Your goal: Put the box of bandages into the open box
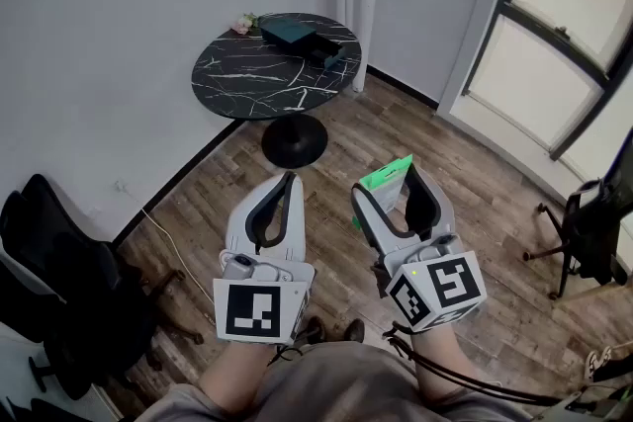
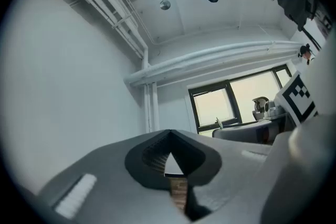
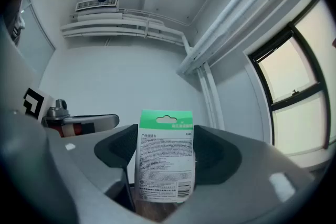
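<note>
My right gripper [image 1: 396, 189] is shut on the box of bandages [image 1: 386, 183], a flat white pack with a green top and small print [image 3: 165, 160]. It stands upright between the jaws, held above the wooden floor. Beside it my left gripper [image 1: 287, 181] is shut with nothing in it, its tips meeting [image 2: 169, 134]. The open box [image 1: 331, 53], dark teal with its lid [image 1: 288, 33] next to it, lies far ahead on the round black marble table [image 1: 259, 79]. Both grippers point up toward the wall and ceiling in the gripper views.
A black office chair [image 1: 59, 282] stands at the left by the wall, with a cable on the floor. Another black stand or chair [image 1: 588, 222] is at the right near the window. A small pink-and-green object [image 1: 244, 22] lies at the table's far edge.
</note>
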A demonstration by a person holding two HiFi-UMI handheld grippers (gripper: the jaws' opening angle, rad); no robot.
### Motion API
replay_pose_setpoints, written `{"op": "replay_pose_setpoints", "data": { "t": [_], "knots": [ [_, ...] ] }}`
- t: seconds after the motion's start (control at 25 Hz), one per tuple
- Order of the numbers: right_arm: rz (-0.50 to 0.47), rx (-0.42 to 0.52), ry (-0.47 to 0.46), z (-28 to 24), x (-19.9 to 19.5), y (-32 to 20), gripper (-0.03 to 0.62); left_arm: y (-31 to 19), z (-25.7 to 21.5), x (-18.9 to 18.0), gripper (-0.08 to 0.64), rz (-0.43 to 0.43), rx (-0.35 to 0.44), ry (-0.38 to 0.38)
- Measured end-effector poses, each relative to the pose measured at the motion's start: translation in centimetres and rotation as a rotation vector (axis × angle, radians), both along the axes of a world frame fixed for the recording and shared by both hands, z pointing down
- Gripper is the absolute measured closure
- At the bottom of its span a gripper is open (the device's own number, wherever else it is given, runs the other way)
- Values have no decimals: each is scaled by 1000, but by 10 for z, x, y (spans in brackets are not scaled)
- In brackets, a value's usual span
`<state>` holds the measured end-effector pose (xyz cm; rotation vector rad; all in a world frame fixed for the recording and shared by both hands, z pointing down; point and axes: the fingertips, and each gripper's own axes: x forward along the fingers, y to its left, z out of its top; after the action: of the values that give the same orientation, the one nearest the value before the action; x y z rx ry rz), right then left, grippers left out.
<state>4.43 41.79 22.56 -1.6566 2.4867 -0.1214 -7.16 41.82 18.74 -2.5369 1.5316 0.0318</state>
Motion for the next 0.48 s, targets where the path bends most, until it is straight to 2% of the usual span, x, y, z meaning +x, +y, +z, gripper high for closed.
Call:
{"op": "replay_pose_setpoints", "data": {
  "t": [0.48],
  "knots": [
    [-16,-4,-37,7,36,-6,233,-8,10,39,560,8,-18,-12]
  ]
}}
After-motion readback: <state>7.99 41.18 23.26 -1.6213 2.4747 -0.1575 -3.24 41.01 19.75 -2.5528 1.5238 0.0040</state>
